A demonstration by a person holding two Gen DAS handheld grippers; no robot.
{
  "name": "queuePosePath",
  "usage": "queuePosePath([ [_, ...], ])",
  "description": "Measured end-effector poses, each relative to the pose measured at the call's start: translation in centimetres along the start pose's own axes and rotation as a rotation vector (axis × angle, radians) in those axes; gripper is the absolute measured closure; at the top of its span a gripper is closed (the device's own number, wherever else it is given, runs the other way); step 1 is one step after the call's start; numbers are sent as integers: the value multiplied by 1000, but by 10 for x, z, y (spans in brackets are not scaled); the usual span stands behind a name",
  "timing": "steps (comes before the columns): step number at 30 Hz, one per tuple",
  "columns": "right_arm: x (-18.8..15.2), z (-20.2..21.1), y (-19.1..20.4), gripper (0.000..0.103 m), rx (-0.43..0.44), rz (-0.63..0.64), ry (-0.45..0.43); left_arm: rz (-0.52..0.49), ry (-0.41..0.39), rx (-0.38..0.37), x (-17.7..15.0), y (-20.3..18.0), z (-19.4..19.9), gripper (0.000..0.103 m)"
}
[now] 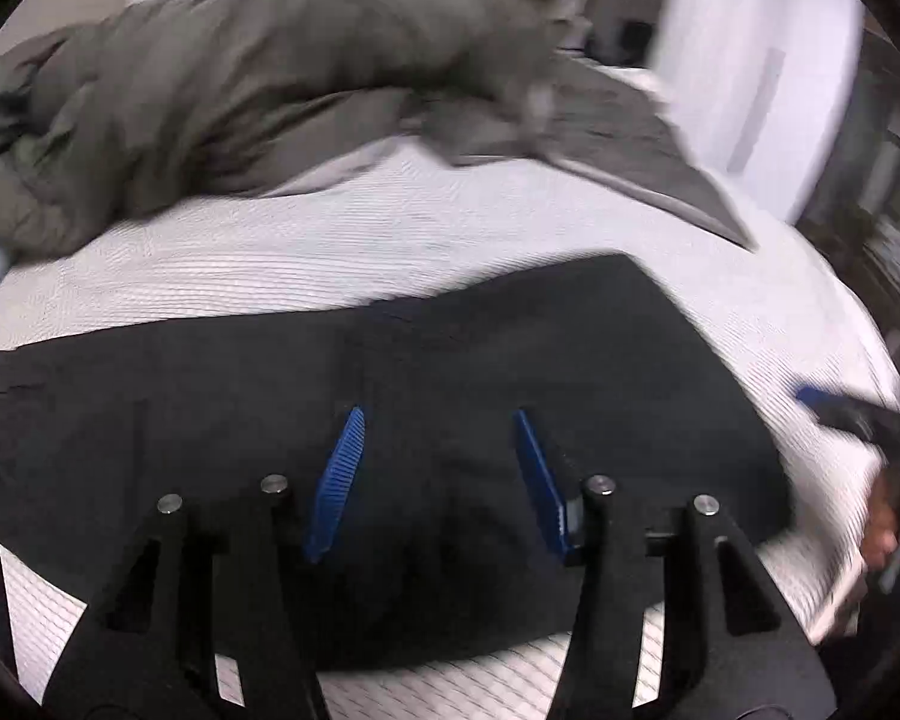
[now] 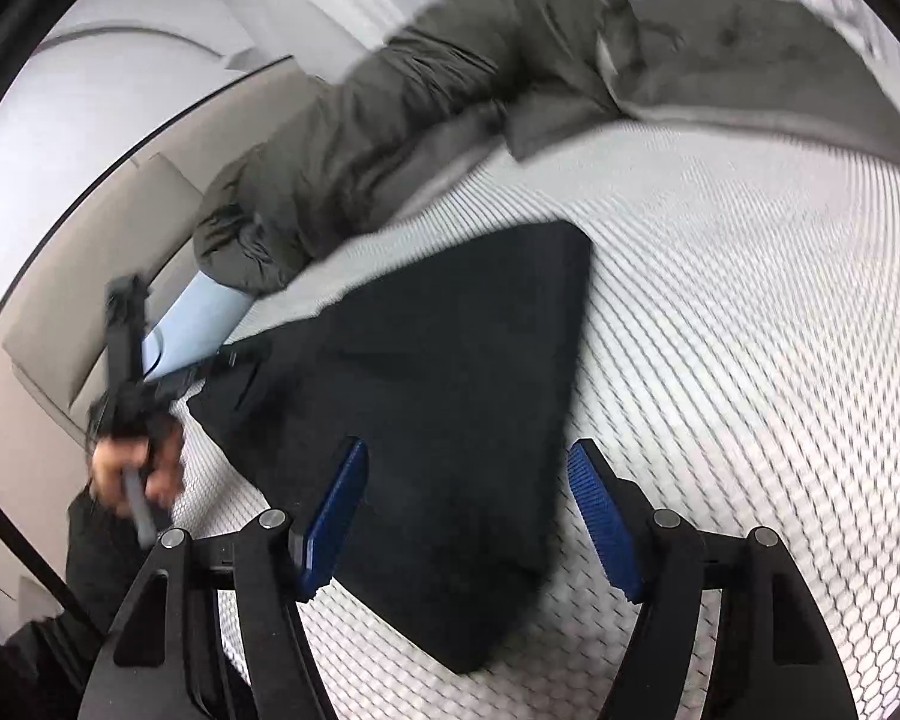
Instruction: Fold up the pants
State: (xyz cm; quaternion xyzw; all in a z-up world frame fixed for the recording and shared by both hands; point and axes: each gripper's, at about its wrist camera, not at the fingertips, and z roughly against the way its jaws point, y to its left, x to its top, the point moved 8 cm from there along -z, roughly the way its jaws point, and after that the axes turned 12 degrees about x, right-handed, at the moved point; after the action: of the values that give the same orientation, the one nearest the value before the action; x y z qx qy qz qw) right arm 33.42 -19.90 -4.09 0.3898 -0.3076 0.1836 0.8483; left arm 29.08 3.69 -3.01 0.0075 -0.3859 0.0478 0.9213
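Note:
The black pants (image 1: 390,420) lie flat and folded on the white textured mattress (image 1: 330,252). They also show in the right wrist view (image 2: 438,420) as a dark folded slab. My left gripper (image 1: 438,420) is open above the pants and holds nothing. My right gripper (image 2: 468,462) is open above the near end of the pants and holds nothing. The right gripper also appears at the right edge of the left wrist view (image 1: 834,408), off the pants. The left gripper appears in a hand at the left of the right wrist view (image 2: 132,372).
A rumpled olive-grey duvet (image 1: 240,78) lies along the far side of the mattress, also in the right wrist view (image 2: 450,90). A pale blue pillow (image 2: 192,324) lies by the beige headboard (image 2: 90,276). White mattress (image 2: 750,300) extends to the right of the pants.

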Motion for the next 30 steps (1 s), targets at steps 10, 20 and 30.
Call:
queuePosePath([
  [10,-55,-106,26,71,-126,215,331,-171,139,-166,-59,-59,-39,102],
  [20,-32,-63,1,70,-234,180,267,-102,69,-168,-38,-13,-7,101],
  [30,-25,-143,12,58,-211,285,372,-143,105,-157,-27,-15,-49,73],
])
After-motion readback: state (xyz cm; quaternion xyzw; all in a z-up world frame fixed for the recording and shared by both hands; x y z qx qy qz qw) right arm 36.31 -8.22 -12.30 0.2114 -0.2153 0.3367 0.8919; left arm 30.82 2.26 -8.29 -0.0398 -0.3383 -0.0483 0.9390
